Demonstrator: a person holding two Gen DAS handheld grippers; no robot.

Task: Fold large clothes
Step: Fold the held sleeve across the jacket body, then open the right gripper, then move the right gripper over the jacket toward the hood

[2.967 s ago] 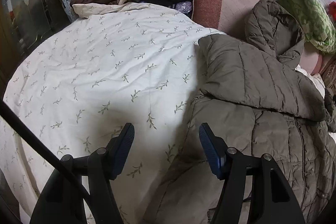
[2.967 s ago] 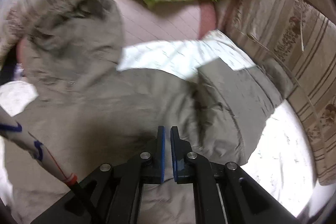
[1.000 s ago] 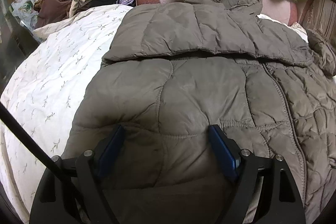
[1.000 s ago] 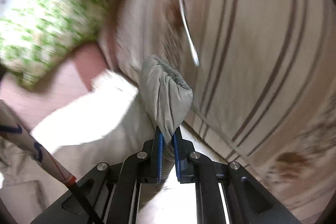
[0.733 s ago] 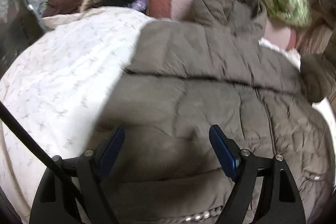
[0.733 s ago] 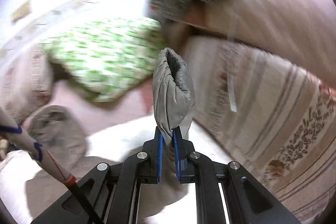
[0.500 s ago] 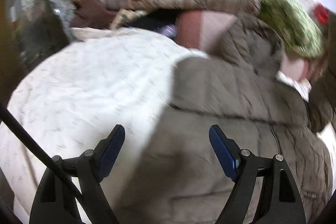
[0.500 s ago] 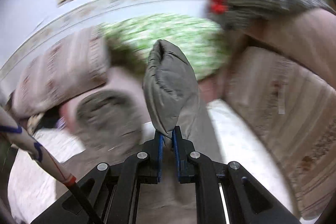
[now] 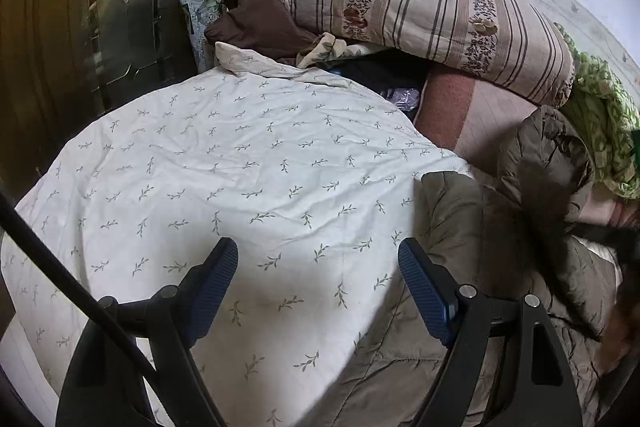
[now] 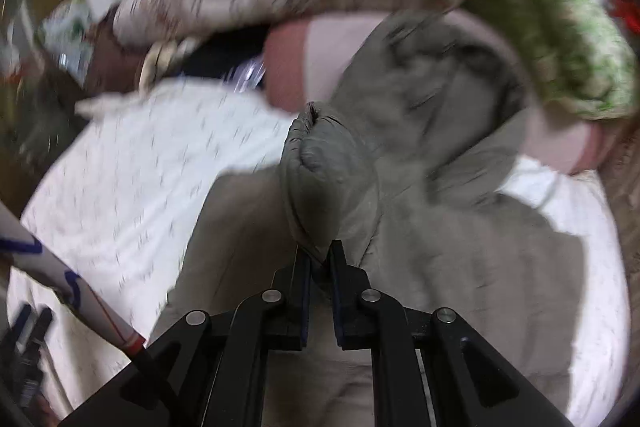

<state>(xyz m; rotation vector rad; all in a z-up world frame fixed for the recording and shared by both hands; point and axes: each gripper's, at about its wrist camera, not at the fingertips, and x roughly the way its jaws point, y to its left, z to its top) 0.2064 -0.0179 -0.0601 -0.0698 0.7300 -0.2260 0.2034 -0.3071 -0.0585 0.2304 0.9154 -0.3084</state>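
A grey-brown quilted hooded jacket [image 9: 472, 267] lies on the white leaf-print bedcover [image 9: 240, 179], at the right of the left wrist view. My left gripper [image 9: 318, 267] hangs open above the bedcover by the jacket's left edge, with nothing between its fingers. In the right wrist view my right gripper [image 10: 320, 259] is shut on the jacket's sleeve cuff [image 10: 328, 167], which sticks up over the jacket body [image 10: 460, 267]. The hood [image 10: 432, 75] lies beyond it, and the picture is blurred.
A striped pillow [image 9: 424, 11], a pink cushion [image 9: 452, 107], brown clothes [image 9: 260, 19] and a green patterned blanket [image 9: 600, 123] are piled at the head of the bed. A dark wooden door with glass [image 9: 100, 27] stands at the left. A dark shape [image 9: 624, 267] reaches in at the right edge.
My right gripper has swung the held sleeve cuff from the striped bedding at the right over the jacket body. My left gripper has lifted off the jacket and moved left over the bedcover.
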